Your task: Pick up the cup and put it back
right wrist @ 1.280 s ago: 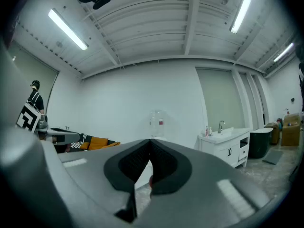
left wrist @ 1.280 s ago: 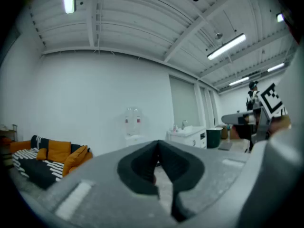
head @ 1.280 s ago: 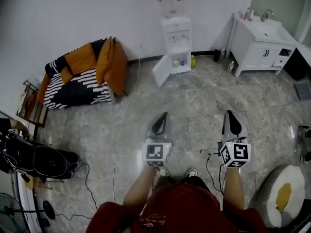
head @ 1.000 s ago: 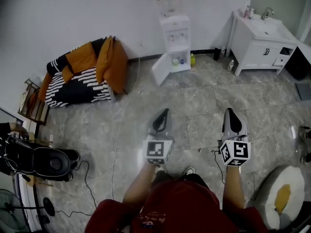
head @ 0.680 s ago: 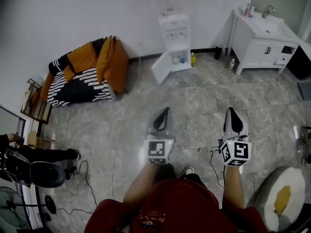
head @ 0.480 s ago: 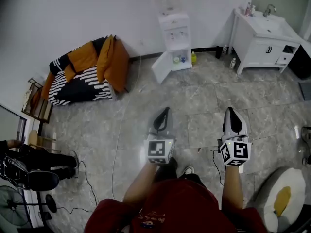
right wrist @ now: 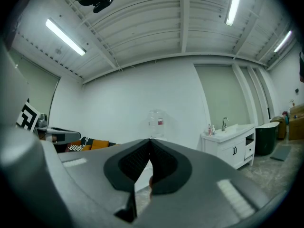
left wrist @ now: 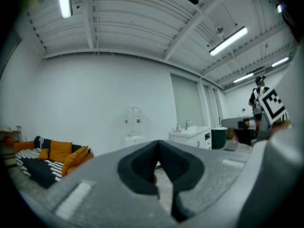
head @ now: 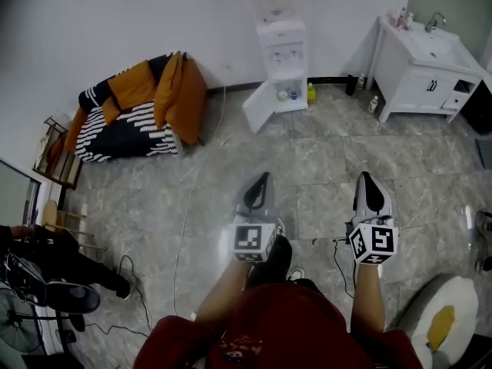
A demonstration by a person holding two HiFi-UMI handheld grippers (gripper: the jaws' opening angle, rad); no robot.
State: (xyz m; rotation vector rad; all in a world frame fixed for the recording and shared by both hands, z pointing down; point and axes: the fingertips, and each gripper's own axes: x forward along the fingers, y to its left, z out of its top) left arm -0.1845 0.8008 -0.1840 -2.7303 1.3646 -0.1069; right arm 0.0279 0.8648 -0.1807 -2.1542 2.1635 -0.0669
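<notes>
Person wears a dark red short-sleeved top (head: 288,325) with a small print on the front, dark trousers (head: 269,260) and a shoe (head: 296,273) with a white toe. The left gripper (head: 262,177) and right gripper (head: 364,177) are pale grey tapering shells with black inner faces. Each carries a white cube (head: 253,241) with black square markers, and ribbed black pads (left wrist: 140,167) sit in grey moulding.

Grey marble-tile floor (head: 323,156): striped sofa (head: 115,141) with orange cushions at the left wall, white water dispenser (head: 283,60) with lower door open, yellow bottle (head: 310,92) just beside it, white sink vanity (head: 423,83) right, loose cable (head: 183,229), fried-egg cushion (head: 442,321) bottom right.
</notes>
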